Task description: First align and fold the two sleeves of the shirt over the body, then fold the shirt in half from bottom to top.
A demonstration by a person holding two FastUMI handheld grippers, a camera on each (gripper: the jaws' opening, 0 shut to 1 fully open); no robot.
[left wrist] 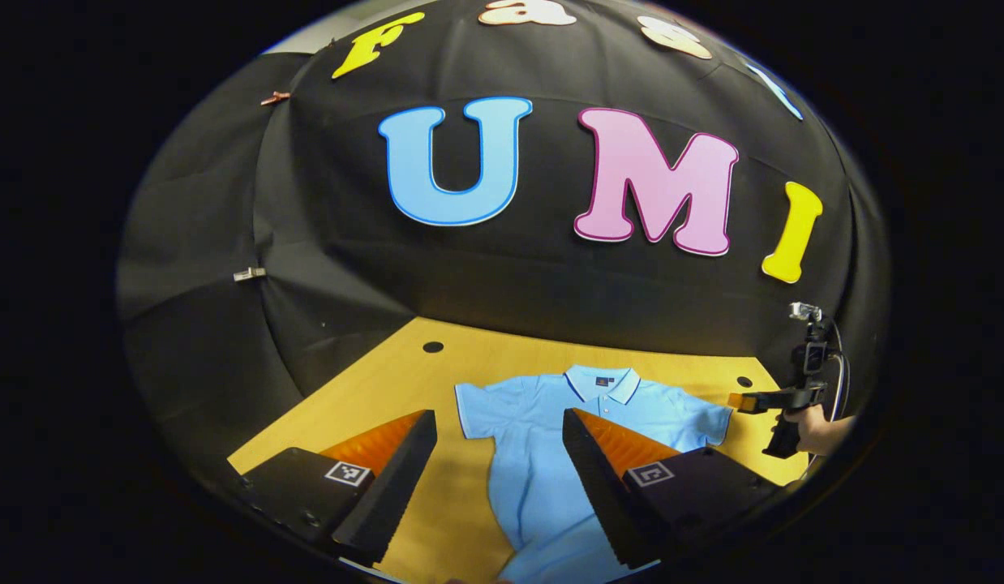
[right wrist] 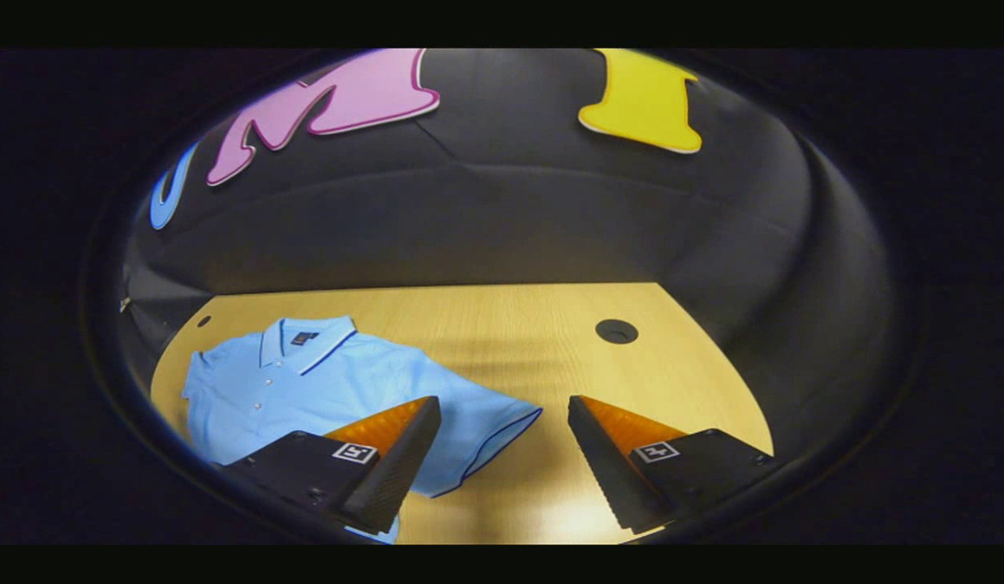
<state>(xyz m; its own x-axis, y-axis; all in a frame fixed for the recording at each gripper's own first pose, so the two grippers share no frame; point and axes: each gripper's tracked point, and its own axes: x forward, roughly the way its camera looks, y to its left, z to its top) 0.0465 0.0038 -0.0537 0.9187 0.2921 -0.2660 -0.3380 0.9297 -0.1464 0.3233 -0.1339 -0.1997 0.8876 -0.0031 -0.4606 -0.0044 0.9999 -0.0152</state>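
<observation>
A light blue polo shirt (left wrist: 542,454) lies flat on the wooden table (left wrist: 372,389), front side up, both short sleeves spread out to the sides and unfolded. Its collar (left wrist: 603,383) points toward the black cloth wall (left wrist: 486,292); the long axis runs from that wall toward the near edge. The collar carries a dark trim line, and a small dark label (right wrist: 305,338) sits inside the neck; its writing is too small to read. A button placket runs down from the collar in the right gripper view.

The left gripper (left wrist: 499,478) hovers above the shirt's lower body, jaws spread wide, grasping nothing. The right gripper (right wrist: 502,470) hangs over the table just beside the shirt's sleeve (right wrist: 486,430), jaws likewise spread and empty. In the left gripper view it appears beyond the far sleeve, held by a hand (left wrist: 818,430).

Two round dark holes (right wrist: 616,331) are set in the tabletop near the wall.
</observation>
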